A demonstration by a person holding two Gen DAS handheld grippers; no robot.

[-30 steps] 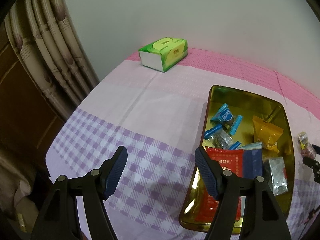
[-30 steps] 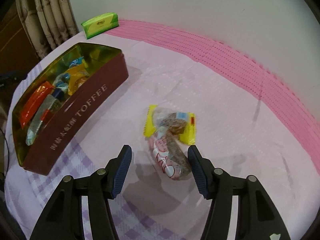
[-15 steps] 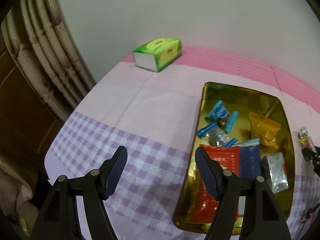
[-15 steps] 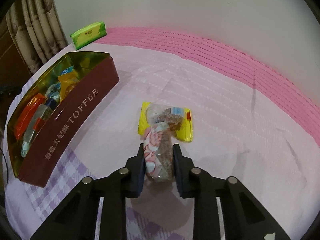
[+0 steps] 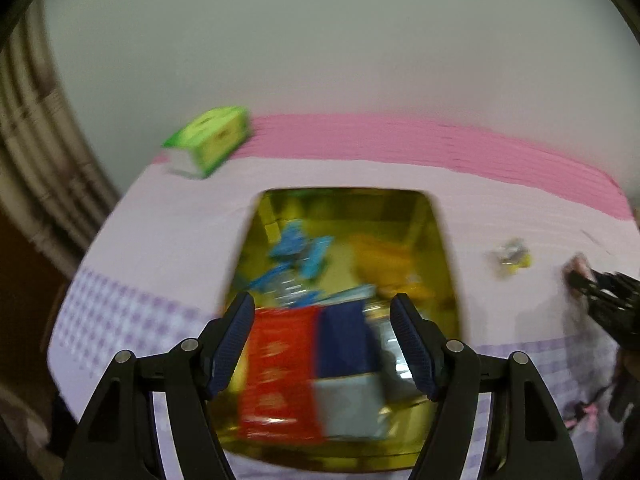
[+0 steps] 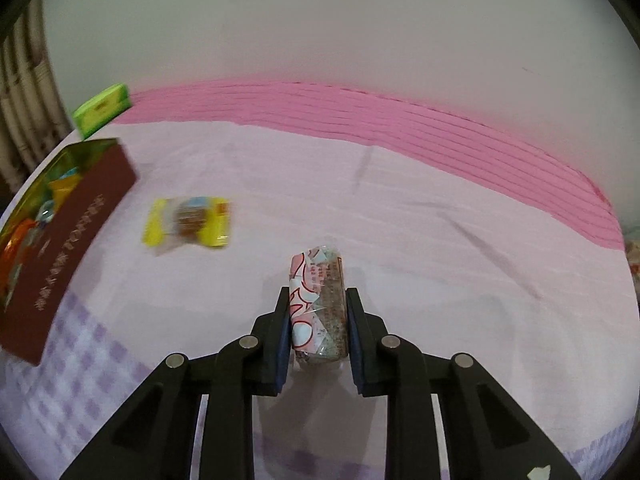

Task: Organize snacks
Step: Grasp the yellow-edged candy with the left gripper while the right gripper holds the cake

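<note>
right tool [image 6: 318, 316] grips snack roll [image 6: 318, 300] | yellow packet [image 6: 188, 222], tin [image 6: 68, 240] left

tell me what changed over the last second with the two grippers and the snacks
The right gripper, open around the pink-and-white snack pack a second ago, shut on it and lifted it off the yellow snack pack, which stays on the tablecloth. The left gripper swung right, over the toffee tin, jaws open as before. The green tissue box has not moved.
</note>
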